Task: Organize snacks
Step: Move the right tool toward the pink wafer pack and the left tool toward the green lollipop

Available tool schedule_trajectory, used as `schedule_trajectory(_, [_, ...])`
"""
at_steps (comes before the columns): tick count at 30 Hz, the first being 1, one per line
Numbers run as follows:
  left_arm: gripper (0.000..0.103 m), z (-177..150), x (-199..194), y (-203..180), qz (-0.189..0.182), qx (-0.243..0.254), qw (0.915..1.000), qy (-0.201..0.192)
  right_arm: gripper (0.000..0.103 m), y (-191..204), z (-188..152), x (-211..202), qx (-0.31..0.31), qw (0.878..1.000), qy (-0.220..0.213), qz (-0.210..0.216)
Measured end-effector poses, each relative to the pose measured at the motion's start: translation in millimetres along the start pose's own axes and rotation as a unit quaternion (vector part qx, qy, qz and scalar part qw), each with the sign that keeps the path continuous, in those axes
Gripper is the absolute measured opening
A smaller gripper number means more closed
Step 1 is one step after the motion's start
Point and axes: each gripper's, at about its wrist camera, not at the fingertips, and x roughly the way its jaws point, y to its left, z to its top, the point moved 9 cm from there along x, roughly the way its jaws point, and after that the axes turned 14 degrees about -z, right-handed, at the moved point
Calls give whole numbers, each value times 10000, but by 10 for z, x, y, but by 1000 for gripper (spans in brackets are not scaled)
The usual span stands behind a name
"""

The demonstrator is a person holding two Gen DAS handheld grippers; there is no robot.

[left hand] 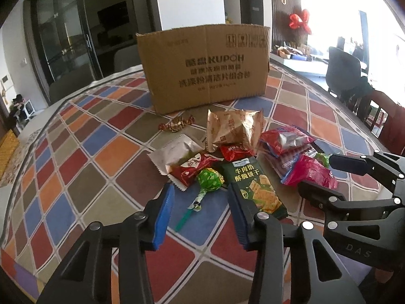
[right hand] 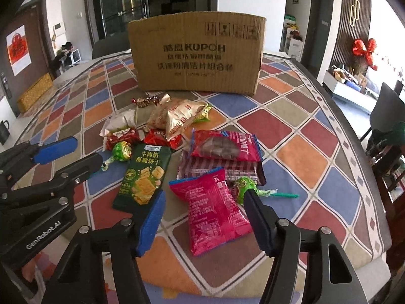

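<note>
A pile of snack packs lies on the checked tablecloth in front of a brown cardboard box, which also shows in the right wrist view. My left gripper is open, its fingers either side of a green lollipop, beside a dark green cracker pack. My right gripper is open, its fingers either side of a pink snack bag. A second green lollipop lies by its right finger. The cracker pack lies left of it.
Gold bags, red packs, a white pack and a wrapped candy lie near the box. The table edge runs along the right, with chairs beyond it.
</note>
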Motion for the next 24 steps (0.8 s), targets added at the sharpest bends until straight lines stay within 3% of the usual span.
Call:
schedule_trajectory(15, [33, 36, 261, 43, -181, -111, 9996, 181, 51, 116, 75, 93, -281, 9995, -92, 67])
schedule_trajectory(24, [30, 64, 393, 18, -326, -147, 9990, 284, 51, 158, 83, 105, -336, 9993, -129, 102])
